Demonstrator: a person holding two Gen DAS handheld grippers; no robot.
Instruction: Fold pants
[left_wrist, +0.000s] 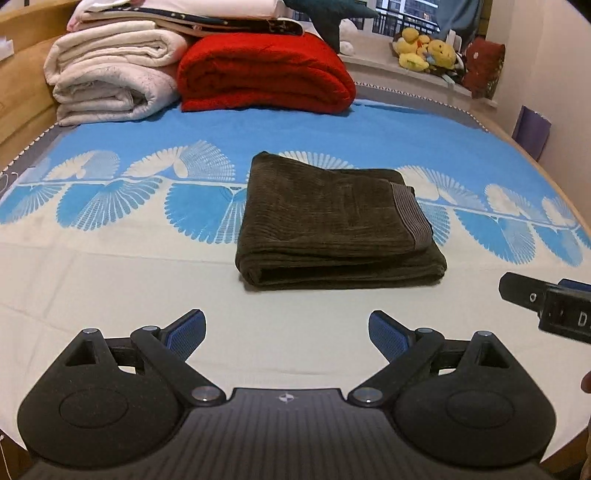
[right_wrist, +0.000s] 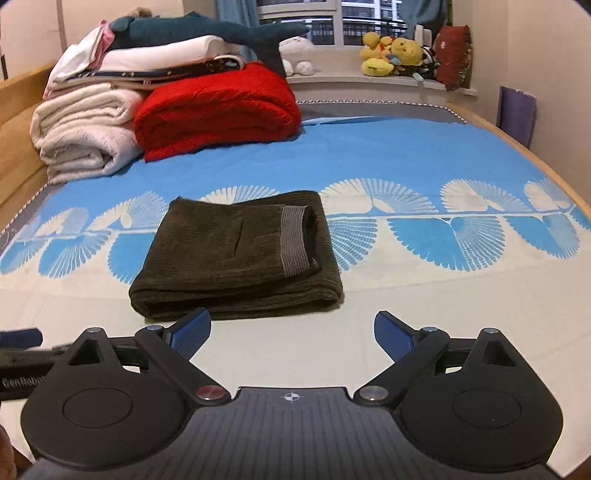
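Left wrist view: left gripper (left_wrist: 287, 334) low over the pale part of the bedspread (left_wrist: 110, 280), fingers (left_wrist: 188, 332) spread wide, blue pads facing inward, nothing held. Pants (left_wrist: 332, 221) ahead and slightly right of centre, dark brown corduroy, folded into a compact rectangle of several layers, lying flat where the blue band with white fan motifs meets the pale area; grey ribbed waistband (left_wrist: 410, 214) on top toward the right edge. Part of the right gripper (left_wrist: 546, 306) entering at the right margin, apart from the pants. Red blanket (left_wrist: 266, 74) and white blankets (left_wrist: 110, 81) stacked at the far end, well apart from the pants; yellow plush toys (left_wrist: 424, 50) on the sill beyond. Right wrist view: right gripper (right_wrist: 292, 334) likewise low over the pale cloth, fingers (right_wrist: 393, 336) wide apart, nothing between them. Pants (right_wrist: 229, 258) ahead and left of centre, near edge just beyond the left fingertip, not touched; waistband (right_wrist: 295, 240) again on the upper layer, right side, a slit pocket left of it. Dark bar of the left gripper (right_wrist: 22, 350) at the left margin. Red blanket (right_wrist: 218, 110), white blankets (right_wrist: 81, 136) and plush toys (right_wrist: 391, 55) in the background.
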